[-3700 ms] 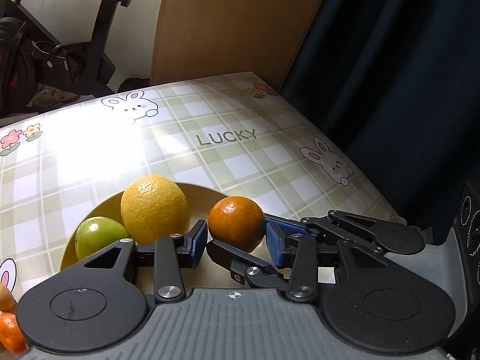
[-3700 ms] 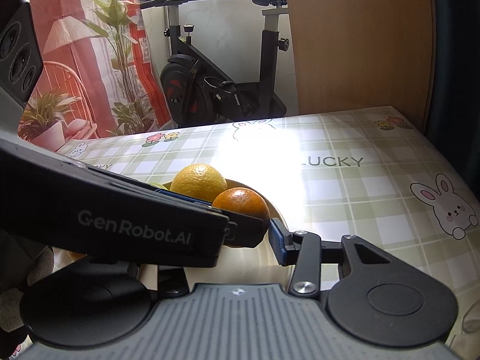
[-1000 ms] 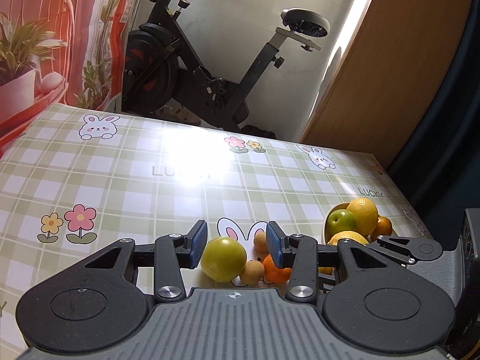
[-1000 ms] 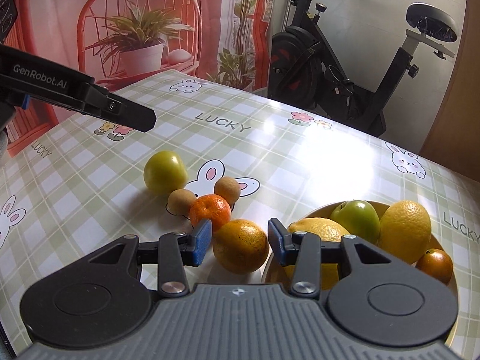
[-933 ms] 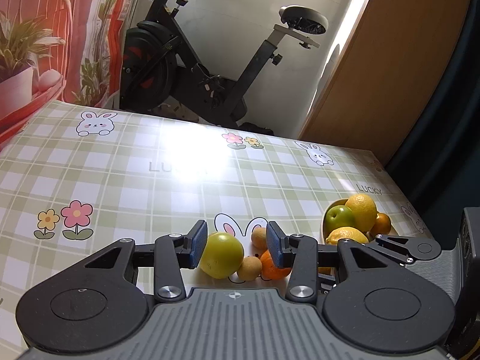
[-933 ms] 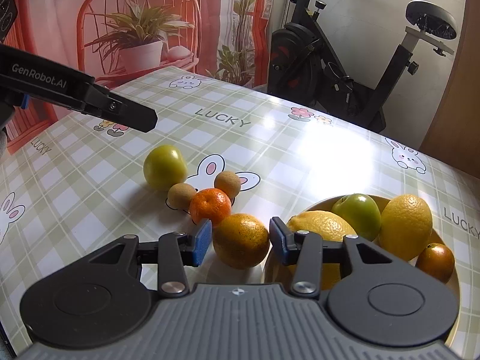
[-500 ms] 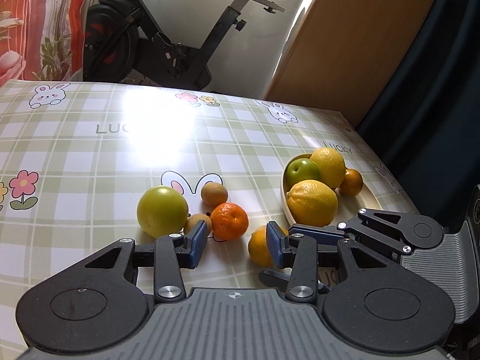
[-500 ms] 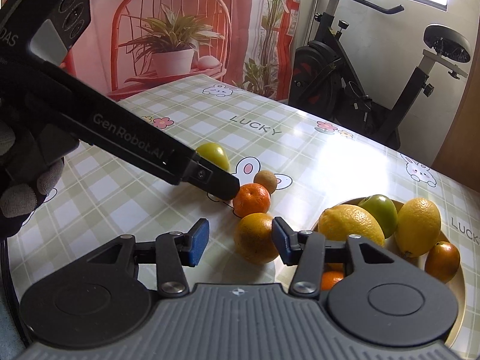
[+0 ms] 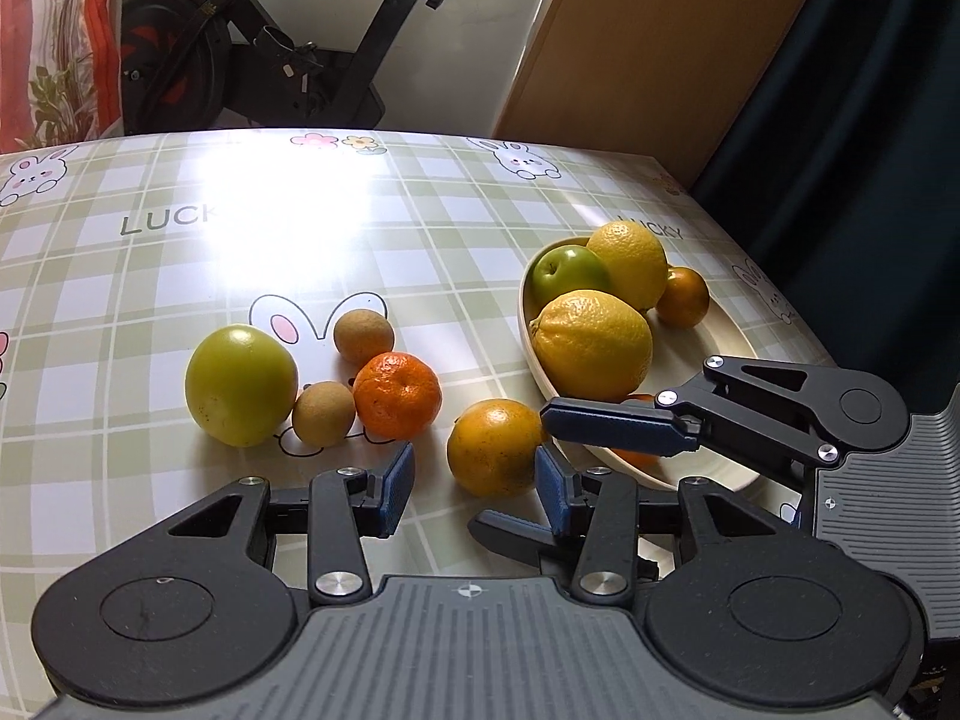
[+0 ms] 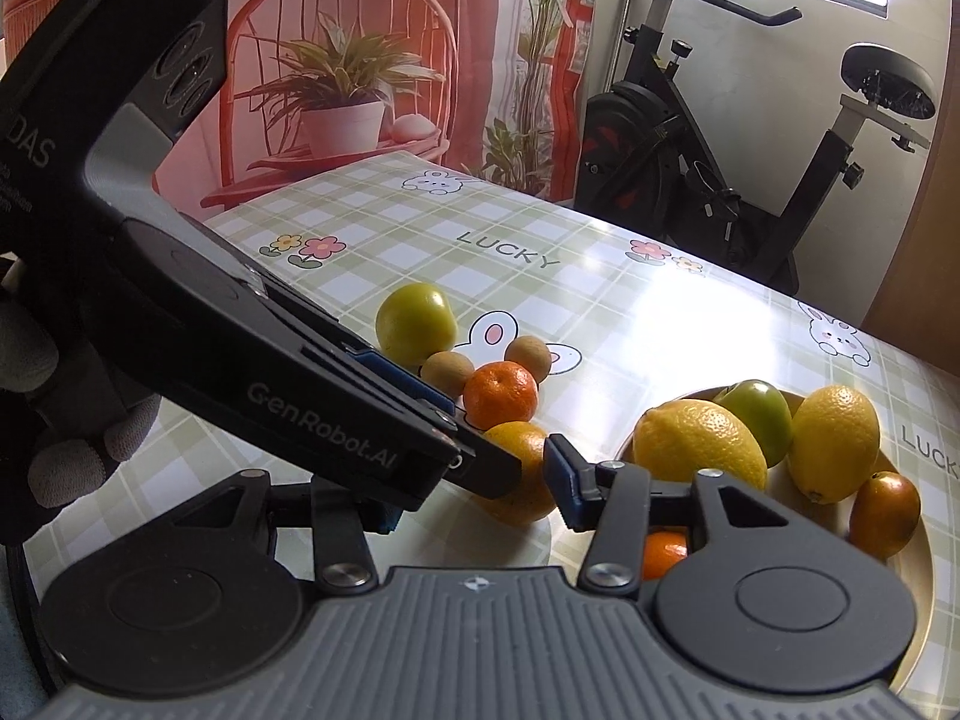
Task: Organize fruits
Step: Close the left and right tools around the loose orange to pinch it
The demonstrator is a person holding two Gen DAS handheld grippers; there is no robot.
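An orange [image 9: 495, 447] lies on the checked tablecloth just left of a cream bowl [image 9: 527, 324]. My left gripper [image 9: 474, 489] is open, and the orange sits just ahead of its blue pads, untouched. From the right, my right gripper [image 9: 513, 468] is open too, with one finger above the orange and one below. In the right wrist view the orange [image 10: 528, 450] shows between the right gripper [image 10: 474, 498] pads. The left gripper [image 10: 480, 444] crosses in front and hides the orange's left side. The bowl [image 10: 918, 600] holds two lemons, a green apple and small oranges.
Left of the orange lie a mandarin [image 9: 396, 396], two small brown fruits [image 9: 363, 336] [image 9: 324, 411] and a yellow-green apple [image 9: 240, 384]. A gloved hand [image 10: 54, 420] holds the left gripper. An exercise bike and a wooden panel stand beyond the table's far edge.
My left gripper swung right, from the yellow-green apple to the orange, and now brackets it. It now crosses the right wrist view. Both stayed open.
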